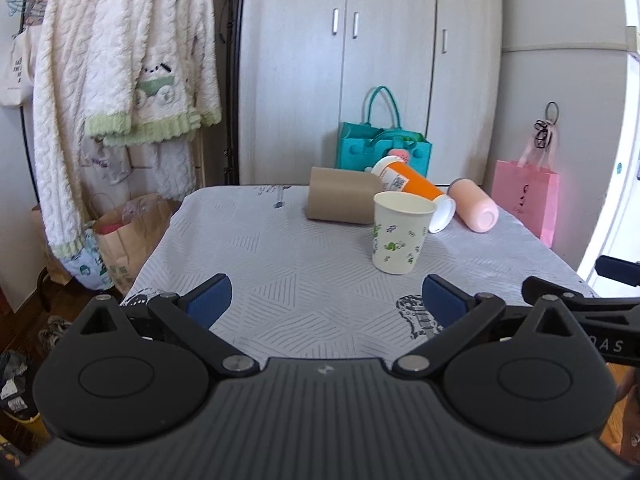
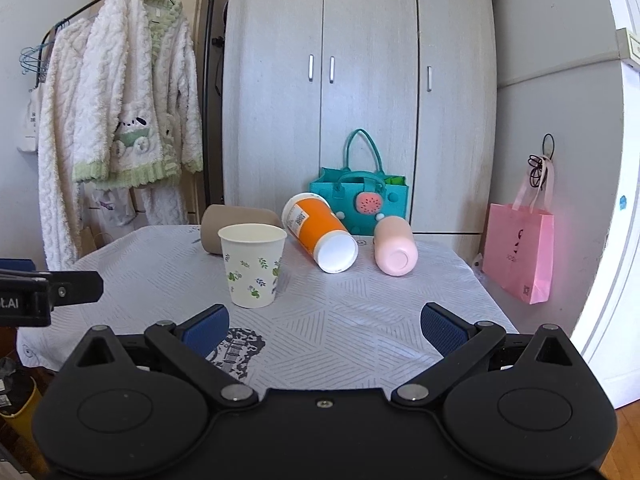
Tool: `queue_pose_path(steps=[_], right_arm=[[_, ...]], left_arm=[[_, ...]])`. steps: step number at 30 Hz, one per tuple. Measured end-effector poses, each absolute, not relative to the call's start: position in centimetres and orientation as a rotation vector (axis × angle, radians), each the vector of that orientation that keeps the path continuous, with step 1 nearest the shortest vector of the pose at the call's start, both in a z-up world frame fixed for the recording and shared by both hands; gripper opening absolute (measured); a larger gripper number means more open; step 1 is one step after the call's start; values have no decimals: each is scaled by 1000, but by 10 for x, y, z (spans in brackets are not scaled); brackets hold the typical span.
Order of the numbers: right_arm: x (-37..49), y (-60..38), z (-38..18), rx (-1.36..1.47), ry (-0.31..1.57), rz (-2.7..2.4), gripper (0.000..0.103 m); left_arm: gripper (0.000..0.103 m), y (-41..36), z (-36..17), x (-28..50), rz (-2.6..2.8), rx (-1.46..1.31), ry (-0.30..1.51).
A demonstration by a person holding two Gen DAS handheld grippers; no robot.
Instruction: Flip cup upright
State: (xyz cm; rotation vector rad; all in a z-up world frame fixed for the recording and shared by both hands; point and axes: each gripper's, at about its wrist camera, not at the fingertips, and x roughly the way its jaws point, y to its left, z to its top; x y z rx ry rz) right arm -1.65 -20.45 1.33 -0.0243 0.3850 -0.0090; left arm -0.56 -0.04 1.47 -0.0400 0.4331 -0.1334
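A table [image 2: 360, 320] covered by a pale grey cloth [image 1: 288, 264] with striped triangle patterns and printed guitars carries four cups. A white paper cup [image 2: 253, 266] with small leaf prints stands upright, mouth up, nearest the front. Behind it a brown cup [image 1: 340, 196] lies on its side. An orange cup [image 2: 318, 232] with a white base lies tilted beside the brown one, and a pink cup [image 2: 394, 246] lies on its side just right of the orange one.

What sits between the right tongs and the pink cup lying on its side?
Nothing: in the right wrist view only bare tablecloth separates the open right tongs from the pink cup.
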Motion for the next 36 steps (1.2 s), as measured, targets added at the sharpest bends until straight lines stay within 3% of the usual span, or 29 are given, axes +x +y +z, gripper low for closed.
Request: queue_pose_path(steps=[36], right_arm=[[-13, -201, 10, -30, 411, -100, 103]], left_arm=[[103, 2, 5, 6, -82, -23, 467]])
